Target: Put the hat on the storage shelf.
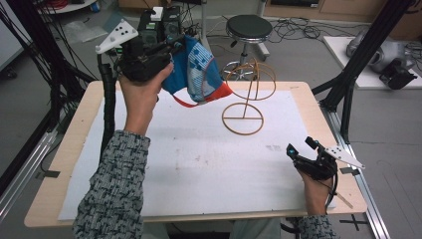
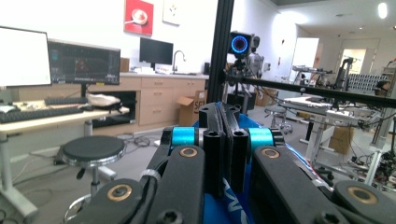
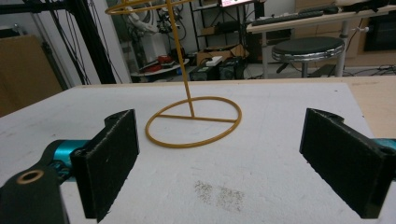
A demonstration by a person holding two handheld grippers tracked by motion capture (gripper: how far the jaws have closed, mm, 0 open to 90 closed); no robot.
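Left gripper raised high over far left part of table, jaws pressed together on blue, white and red cloth, which hangs in air just left of yellow wire stand. Pick-up judged as done; still left, probably, to bring cloth onto stand's top ring. Right gripper resting low at near right edge, jaws spread wide, holding nothing.
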